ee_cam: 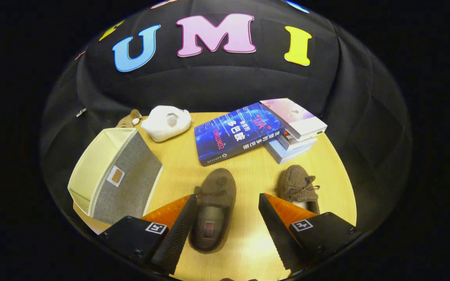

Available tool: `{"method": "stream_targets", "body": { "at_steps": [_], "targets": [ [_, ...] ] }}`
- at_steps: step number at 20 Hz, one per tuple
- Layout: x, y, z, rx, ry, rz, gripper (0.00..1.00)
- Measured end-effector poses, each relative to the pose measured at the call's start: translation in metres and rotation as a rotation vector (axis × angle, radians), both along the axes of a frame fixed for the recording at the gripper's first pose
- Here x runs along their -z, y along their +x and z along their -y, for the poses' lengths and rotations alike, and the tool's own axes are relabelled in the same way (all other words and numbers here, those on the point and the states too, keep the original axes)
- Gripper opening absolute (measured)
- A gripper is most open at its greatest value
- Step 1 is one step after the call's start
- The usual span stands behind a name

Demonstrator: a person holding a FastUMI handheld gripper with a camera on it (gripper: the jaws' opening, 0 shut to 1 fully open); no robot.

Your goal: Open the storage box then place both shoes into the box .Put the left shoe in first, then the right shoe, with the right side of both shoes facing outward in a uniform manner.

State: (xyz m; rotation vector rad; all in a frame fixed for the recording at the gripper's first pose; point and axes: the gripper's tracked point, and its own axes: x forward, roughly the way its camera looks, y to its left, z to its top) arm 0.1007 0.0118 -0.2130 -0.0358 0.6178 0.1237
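claw (225, 230) gapes wide, gripping nothing, brown shoe (214, 208) between its fingers; blue book (234, 132) lettering beyond, illegible.

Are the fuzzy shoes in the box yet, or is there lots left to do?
The storage box already stands open and holds no shoe. The open gripper has one brown shoe between its fingers, one finger beside it, not squeezing. The other shoe waits beyond the other finger. Both shoes are left to put in.
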Motion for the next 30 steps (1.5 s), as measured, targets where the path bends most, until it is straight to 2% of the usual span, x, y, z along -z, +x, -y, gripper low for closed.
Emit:
{"method": "stream_targets", "body": {
  "at_steps": [4,7,12,13,14,16,17,20,23,24,27,30],
  "targets": [
    [0.040,0.006,0.005,-0.043,-0.048,-0.059,0.99],
    [0.070,0.014,0.015,-0.032,-0.076,-0.105,0.98],
    [0.089,0.035,0.012,-0.004,-0.026,-0.139,0.98],
    [0.094,0.039,0.009,0.000,-0.014,-0.147,0.93],
    [0.096,0.040,0.008,0.008,-0.004,-0.157,0.74],
    [0.101,0.042,0.005,0.029,0.030,-0.183,0.58],
    [0.102,0.042,0.001,0.037,0.057,-0.194,0.56],
    [0.104,0.042,-0.002,0.066,0.110,-0.228,0.31],
    [0.104,0.042,0.000,0.088,0.136,-0.227,0.20],
    [0.104,0.042,0.001,0.090,0.135,-0.224,0.11],
    [0.103,0.042,0.001,0.093,0.127,-0.210,0.06],
    [0.100,0.039,0.001,0.109,0.130,-0.213,0.06]
  ]
}}
